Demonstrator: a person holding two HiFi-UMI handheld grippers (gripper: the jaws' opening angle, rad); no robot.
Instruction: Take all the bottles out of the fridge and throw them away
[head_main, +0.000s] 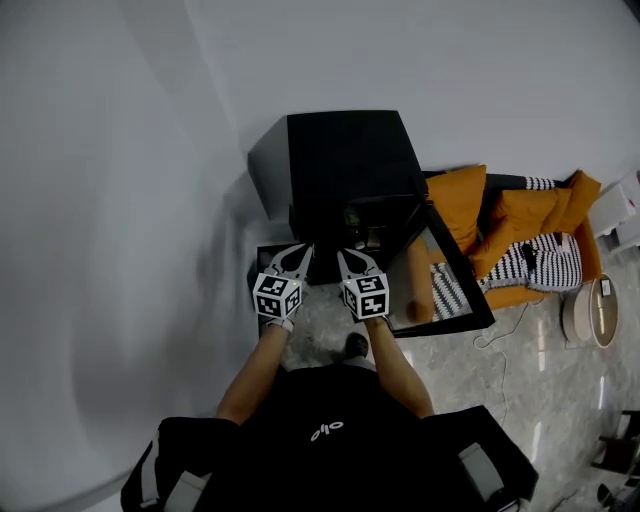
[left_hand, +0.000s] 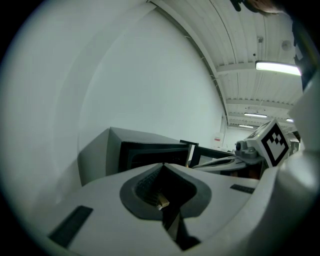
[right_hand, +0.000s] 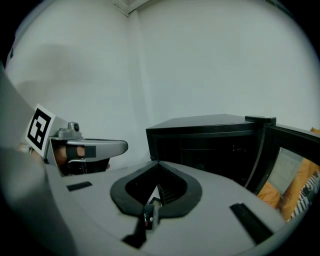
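head view: black fridge (head_main: 345, 150) stands with door (head_main: 440, 285) open.

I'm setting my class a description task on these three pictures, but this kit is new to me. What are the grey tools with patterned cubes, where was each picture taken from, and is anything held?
There is no robot: a person holds a two-jaw tool in each hand, each with a marker cube. The head view comes from a camera on the person's head, looking steeply down. It shows the left hand-held gripper and right hand-held gripper pointing at a small black fridge on the floor, its door swung open. An orange sofa stands at the picture's right. The other two pictures come from a camera on each gripper, looking along its jaws. Both pairs of jaws are closed together, holding nothing. The fridge's inside is too dark to show bottles.
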